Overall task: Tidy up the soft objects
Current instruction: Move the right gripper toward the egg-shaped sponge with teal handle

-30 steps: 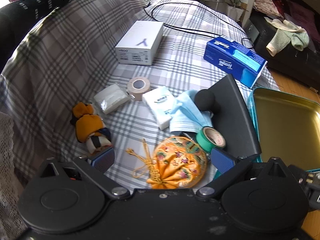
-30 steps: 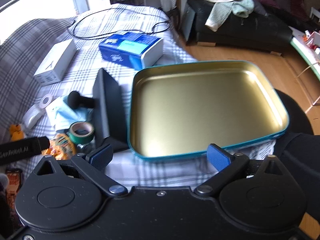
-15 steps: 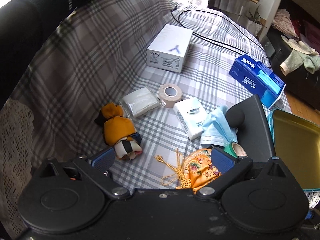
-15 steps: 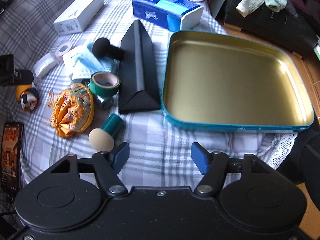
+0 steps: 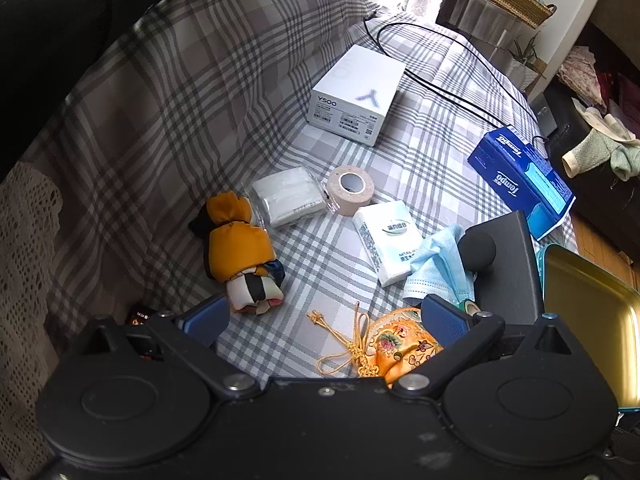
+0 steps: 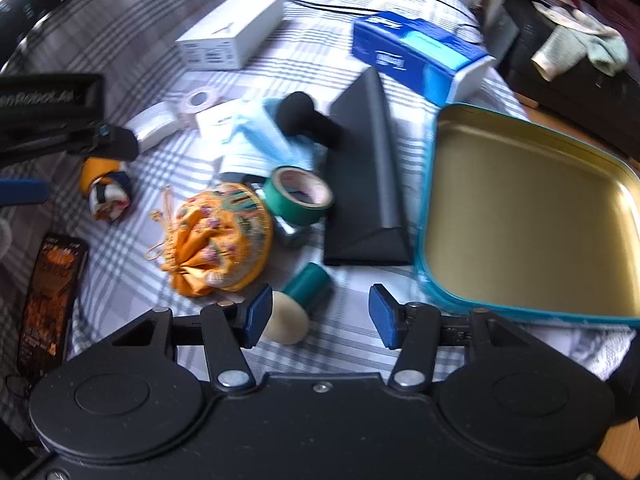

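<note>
On the plaid cloth lie an orange embroidered pouch, an orange cloth doll, a blue face mask, a white tissue pack and a clear packet of white pads. My left gripper hangs open above the cloth between doll and pouch, holding nothing. My right gripper is closing its jaws. A teal-handled puff with a cream head lies by its left pad, partly between the jaws, and the pads do not press on it.
A gold tin tray with a teal rim sits at the right, beside a black triangular case. Green tape, beige tape, a white box, a blue tissue box and a phone also lie here.
My right gripper has swung left and lower, from over the tray to over the pouch and puff, and its jaws have narrowed. My left gripper has shifted toward the doll.
</note>
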A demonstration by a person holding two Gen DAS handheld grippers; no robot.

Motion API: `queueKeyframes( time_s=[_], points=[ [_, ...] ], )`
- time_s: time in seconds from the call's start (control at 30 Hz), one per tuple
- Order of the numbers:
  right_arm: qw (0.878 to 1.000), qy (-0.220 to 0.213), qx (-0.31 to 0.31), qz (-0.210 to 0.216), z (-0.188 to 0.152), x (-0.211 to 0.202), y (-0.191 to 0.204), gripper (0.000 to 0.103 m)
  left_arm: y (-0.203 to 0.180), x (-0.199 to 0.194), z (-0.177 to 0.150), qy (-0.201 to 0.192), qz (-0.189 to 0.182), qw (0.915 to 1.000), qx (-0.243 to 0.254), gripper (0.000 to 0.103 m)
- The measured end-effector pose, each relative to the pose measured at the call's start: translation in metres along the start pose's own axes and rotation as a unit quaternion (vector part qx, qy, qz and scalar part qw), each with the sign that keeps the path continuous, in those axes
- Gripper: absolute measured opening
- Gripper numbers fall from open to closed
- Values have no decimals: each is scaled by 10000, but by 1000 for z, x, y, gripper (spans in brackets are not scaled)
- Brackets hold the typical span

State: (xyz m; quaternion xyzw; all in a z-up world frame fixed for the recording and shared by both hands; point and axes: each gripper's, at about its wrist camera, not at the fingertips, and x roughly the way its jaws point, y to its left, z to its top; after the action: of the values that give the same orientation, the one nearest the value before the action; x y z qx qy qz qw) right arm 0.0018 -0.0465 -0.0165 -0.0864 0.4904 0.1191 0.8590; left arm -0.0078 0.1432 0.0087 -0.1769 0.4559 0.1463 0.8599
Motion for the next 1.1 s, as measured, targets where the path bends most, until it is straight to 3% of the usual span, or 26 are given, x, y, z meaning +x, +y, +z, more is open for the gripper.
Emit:
queueKeyframes(
  time_s=[0.3,0.47,0.7,0.83,1.1],
  points=[
    [9920,8,-1255,106,-4,12,15,51,7,4,0,156,7,9998,-142,102],
    [9762,-96,-2141,326,-4,14,21,52,3,7,-1,219,24,9997,-82,102],
    [9661,55,-2446,822,2,18,14,56,0,12,-3,319,33,9995,-26,102],
    [9590,75,-2707,831,2,17,13,64,1,14,-3,363,35,9993,-38,102],
    [9363,272,-3344,1039,-3,25,24,64,0,17,-4,420,37,9991,-10,103]
  ],
)
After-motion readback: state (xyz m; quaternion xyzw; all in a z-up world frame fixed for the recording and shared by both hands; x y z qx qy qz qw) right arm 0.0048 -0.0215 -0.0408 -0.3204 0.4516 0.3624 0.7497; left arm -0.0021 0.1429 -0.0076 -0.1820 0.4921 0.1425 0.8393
